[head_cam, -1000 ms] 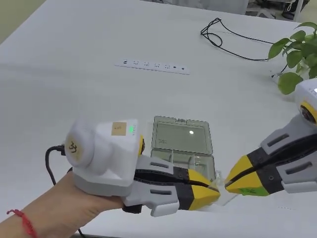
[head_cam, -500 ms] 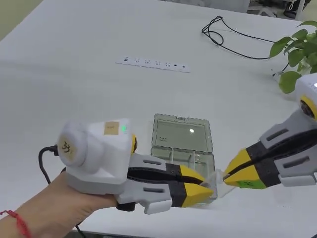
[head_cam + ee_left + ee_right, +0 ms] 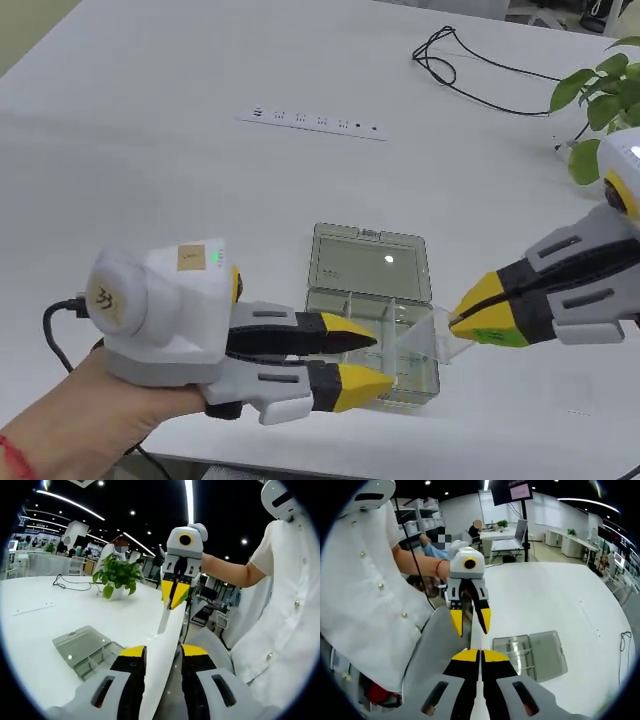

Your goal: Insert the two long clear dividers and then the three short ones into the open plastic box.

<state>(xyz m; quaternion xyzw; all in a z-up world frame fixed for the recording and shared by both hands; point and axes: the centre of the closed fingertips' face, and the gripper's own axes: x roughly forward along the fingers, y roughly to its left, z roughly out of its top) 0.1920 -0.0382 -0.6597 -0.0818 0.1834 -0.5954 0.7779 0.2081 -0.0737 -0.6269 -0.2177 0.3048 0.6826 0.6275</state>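
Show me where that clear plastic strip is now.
In the head view the clear divider hangs above the open box, pinched by the right gripper and between the open jaws of the left gripper.

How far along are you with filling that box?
Done: the plastic box lies open, and some clear partitions seem to stand inside; how many is unclear. In hand: the right gripper is shut on a clear divider above the box, its other end between the open fingers of the left gripper. Left: seating it and the rest.
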